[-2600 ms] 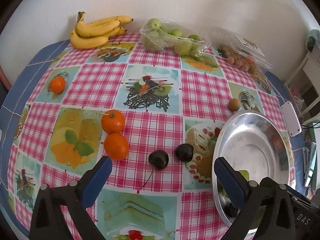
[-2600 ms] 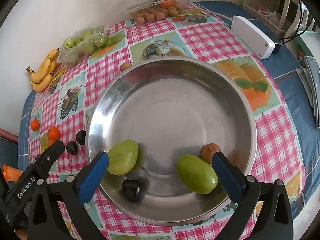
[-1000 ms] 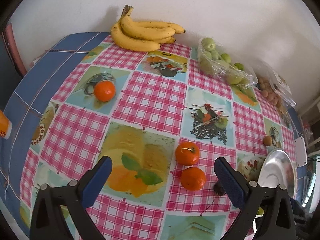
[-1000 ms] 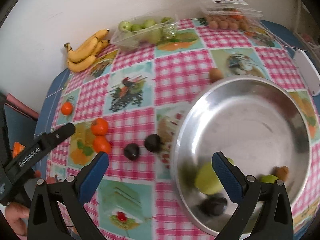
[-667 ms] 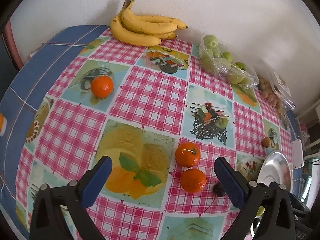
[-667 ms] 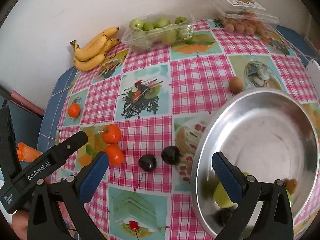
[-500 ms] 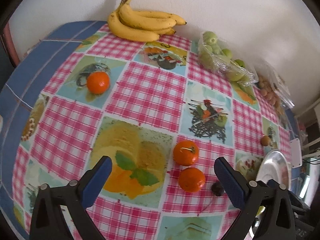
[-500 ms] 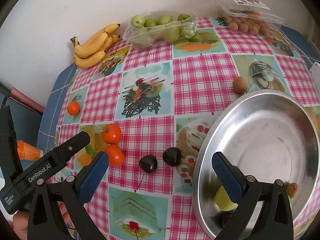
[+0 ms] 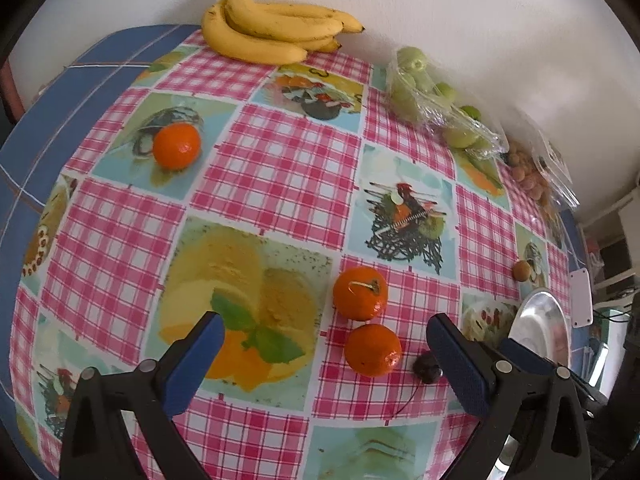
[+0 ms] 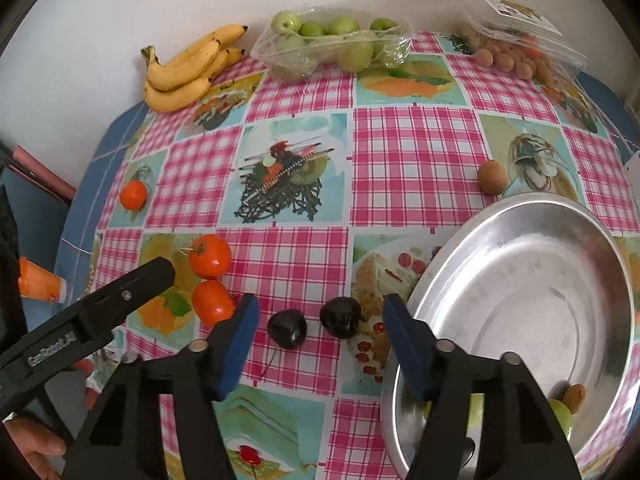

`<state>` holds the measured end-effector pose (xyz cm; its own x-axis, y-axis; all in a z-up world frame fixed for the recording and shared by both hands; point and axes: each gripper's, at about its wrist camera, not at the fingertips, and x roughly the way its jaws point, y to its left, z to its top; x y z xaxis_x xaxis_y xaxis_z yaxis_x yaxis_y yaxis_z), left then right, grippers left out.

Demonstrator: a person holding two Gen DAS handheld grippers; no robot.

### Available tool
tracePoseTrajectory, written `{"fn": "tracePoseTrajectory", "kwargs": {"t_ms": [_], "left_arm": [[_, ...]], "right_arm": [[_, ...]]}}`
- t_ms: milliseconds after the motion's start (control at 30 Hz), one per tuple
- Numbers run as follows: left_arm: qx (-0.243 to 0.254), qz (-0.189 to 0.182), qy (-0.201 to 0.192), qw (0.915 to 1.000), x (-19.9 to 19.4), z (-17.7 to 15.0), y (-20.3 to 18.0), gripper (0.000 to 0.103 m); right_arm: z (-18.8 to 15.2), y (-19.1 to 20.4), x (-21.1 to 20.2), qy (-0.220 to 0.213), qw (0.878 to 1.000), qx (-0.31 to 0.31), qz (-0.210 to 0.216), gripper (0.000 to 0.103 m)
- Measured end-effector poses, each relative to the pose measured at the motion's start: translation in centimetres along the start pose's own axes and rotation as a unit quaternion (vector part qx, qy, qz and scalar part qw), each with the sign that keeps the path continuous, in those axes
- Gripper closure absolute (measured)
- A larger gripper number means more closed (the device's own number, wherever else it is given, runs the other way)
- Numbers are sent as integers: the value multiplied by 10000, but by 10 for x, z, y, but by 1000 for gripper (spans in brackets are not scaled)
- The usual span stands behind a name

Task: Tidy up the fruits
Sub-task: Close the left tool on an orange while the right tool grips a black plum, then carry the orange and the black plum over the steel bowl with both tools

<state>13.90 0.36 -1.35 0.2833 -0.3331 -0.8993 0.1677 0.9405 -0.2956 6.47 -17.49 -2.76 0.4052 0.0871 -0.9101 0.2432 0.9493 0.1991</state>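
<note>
The right gripper (image 10: 318, 330) hangs over the bench (image 10: 416, 152) with its checked pink cloth; its jaws have just been closing, now half open, and two dark round cherries (image 10: 287, 329) (image 10: 339, 317) lie between them, untouched. At 3 o'clock from the cherries stands the round metal bowl (image 10: 520, 280), with green fruits (image 10: 560, 414) in its near part. At 9 o'clock lie two orange tangerines (image 10: 210, 256). The left gripper (image 9: 320, 344) has its jaws wide open, holding nothing, above the nearer tangerine (image 9: 373, 350). Yellow bananas (image 9: 272, 32) lie at 12 o'clock by the wall
</note>
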Motion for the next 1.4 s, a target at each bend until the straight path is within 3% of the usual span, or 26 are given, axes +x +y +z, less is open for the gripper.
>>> {"fn": "tracePoseTrajectory", "kwargs": {"t_ms": [100,300,533,733,1400], "left_arm": [[48,-105,163,9998,8,-1,-5,8],[97,-230,385,9989,20,-6,-12,22],[105,-291,559,9980,29,-10,-17,37],[178,-300,624,9974,33,-12,-21,63],[214,-412,325,9984,9,-12,-26,64]], "right_arm": [[0,-1,7,84,9999,5,-99,55],[0,-2,17,188,9994,22,-301,65],[1,1,22,241,9987,25,-440,71],[-2,0,30,314,9985,102,-445,76],[-15,-5,-15,-180,9987,458,-127,77]]}}
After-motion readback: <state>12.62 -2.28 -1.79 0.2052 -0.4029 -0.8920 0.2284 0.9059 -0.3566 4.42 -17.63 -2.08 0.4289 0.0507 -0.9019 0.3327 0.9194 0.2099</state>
